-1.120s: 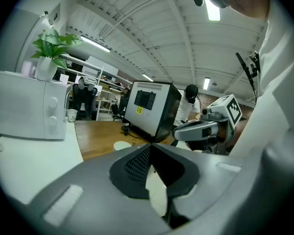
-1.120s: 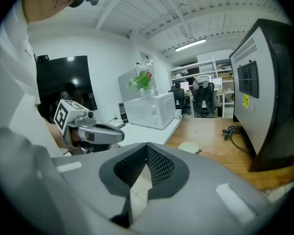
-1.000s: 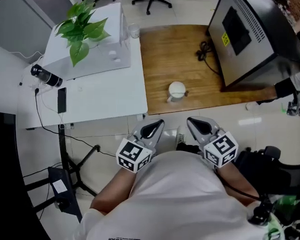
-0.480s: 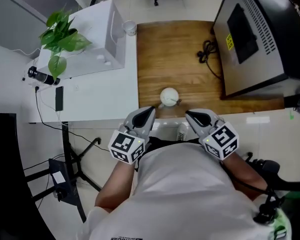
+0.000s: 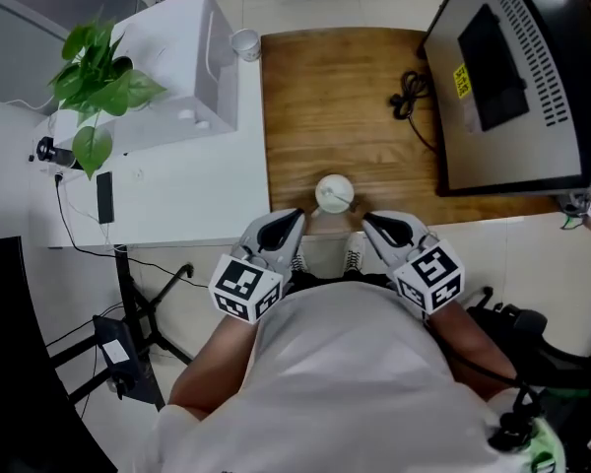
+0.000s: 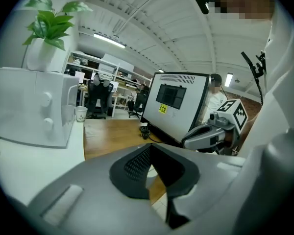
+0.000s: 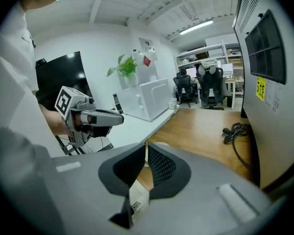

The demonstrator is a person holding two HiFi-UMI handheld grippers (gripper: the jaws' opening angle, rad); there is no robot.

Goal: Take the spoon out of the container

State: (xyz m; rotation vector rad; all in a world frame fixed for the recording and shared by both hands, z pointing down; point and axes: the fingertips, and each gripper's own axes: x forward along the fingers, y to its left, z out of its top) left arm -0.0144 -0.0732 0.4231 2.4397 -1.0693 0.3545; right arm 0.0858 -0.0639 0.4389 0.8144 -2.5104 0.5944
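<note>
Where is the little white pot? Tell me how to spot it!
Look for the brown wooden tabletop beside the white desk. At its edge nearest the person sits a small round white container. Everything else on the wood is black or much bigger: a coiled cable and a boxy machine.

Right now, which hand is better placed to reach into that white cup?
Probably right. The right claw and left claw sit about equally near the white cup, but the right has just been opening its jaws, nothing between them; the left is shut.
</note>
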